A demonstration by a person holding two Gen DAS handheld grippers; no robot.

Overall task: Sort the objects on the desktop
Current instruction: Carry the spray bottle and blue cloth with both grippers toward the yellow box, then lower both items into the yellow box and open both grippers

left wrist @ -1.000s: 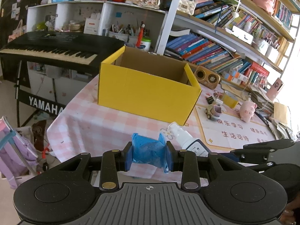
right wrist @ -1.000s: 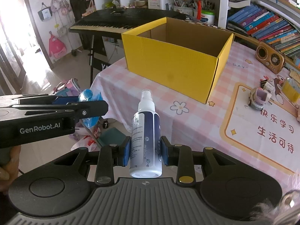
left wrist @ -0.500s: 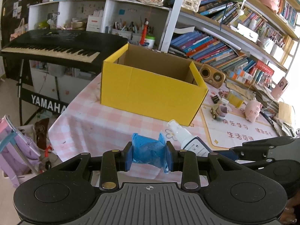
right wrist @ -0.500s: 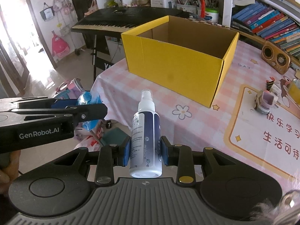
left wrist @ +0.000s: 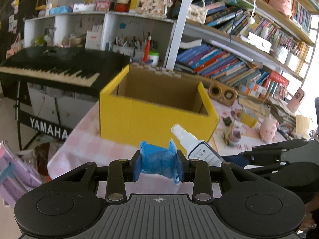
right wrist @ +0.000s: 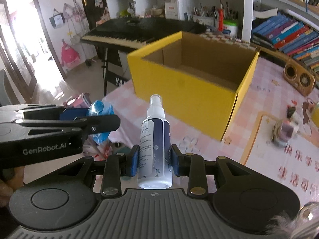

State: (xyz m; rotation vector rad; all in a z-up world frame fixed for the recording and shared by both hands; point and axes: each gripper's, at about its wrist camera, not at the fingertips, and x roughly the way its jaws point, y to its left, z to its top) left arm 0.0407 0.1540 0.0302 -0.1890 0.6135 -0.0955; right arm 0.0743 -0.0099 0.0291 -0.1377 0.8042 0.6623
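My left gripper (left wrist: 159, 166) is shut on a crumpled blue plastic packet (left wrist: 157, 162), held in the air before the table's near edge. My right gripper (right wrist: 154, 162) is shut on a white spray bottle (right wrist: 155, 149) with a dark blue label, nozzle pointing forward. Ahead of both stands an open yellow cardboard box (left wrist: 155, 117), whose brown inside (right wrist: 201, 65) shows nothing in it. In the right wrist view the left gripper (right wrist: 103, 120) with its blue packet (right wrist: 100, 109) hangs at the left. The bottle (left wrist: 196, 147) and the right gripper's arm (left wrist: 275, 149) show at the right of the left wrist view.
A pink checked tablecloth (right wrist: 127, 99) covers the table. To the right lie a toy car (right wrist: 284, 132), a pink pig figure (left wrist: 268, 127), a wooden speaker (left wrist: 222, 93) and a printed mat (right wrist: 289, 163). A keyboard (left wrist: 49, 69) stands at the left, bookshelves (left wrist: 229, 63) behind. A hand (right wrist: 8, 181) holds the left gripper.
Both grippers have moved toward the yellow box and risen slightly, so the box looks larger and its inside shows more. Both grips are unchanged.
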